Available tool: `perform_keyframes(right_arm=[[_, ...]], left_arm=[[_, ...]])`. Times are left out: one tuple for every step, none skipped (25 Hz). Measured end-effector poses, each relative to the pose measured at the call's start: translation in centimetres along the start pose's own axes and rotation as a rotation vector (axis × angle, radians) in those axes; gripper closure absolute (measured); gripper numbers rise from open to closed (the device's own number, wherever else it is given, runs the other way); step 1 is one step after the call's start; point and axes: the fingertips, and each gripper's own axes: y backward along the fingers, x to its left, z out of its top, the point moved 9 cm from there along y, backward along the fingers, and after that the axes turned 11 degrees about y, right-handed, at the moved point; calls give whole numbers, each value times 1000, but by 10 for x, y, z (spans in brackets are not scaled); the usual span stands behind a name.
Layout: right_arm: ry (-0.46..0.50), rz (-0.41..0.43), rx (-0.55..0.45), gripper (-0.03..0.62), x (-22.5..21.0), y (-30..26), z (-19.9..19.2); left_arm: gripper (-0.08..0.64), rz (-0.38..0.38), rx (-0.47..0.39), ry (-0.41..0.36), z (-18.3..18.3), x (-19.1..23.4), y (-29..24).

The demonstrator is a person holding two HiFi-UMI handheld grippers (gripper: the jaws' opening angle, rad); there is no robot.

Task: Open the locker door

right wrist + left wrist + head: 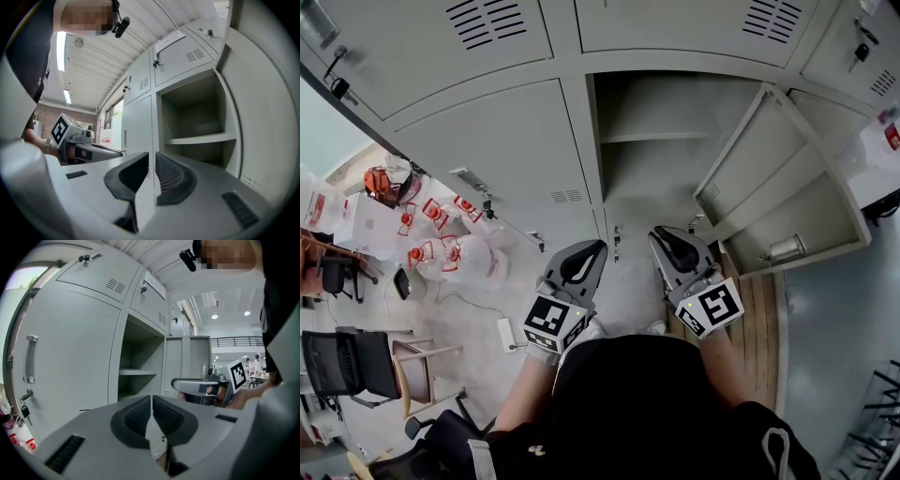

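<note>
The grey locker door (778, 187) stands swung out to the right, and its compartment (656, 141) shows a bare shelf (661, 134). My left gripper (589, 248) and right gripper (661, 234) hover side by side in front of the locker, close to the person's body and touching nothing. In the left gripper view my left gripper (152, 401) has its pads together and empty, with the open compartment (138, 366) ahead. In the right gripper view my right gripper (152, 159) shows only a sliver between its pads and holds nothing; the open door (267, 108) fills the right side.
Closed locker doors surround the open one; the left neighbour has a handle (29, 359) and hanging keys (26, 401). Chairs (347, 361) and red-and-white items (431, 234) lie on the floor to the left. A wooden strip (759, 309) runs below the open door.
</note>
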Motion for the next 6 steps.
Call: perform_keyframes(right_arm=[[0, 0, 0, 532, 0, 0, 0], [2, 0, 0, 532, 0, 1, 0], [3, 1, 0, 532, 0, 1, 1], [5, 3, 0, 532, 0, 1, 1], [7, 5, 1, 532, 0, 2, 2], [9, 6, 1, 532, 0, 2, 2]], left_arm=[[531, -1, 0, 0, 0, 0, 0], [531, -2, -1, 0, 0, -1, -1], [531, -3, -2, 0, 1, -1, -1], [531, -4, -2, 0, 1, -2, -1], [531, -5, -3, 0, 1, -3, -1], [531, -7, -2, -1, 1, -3, -1]])
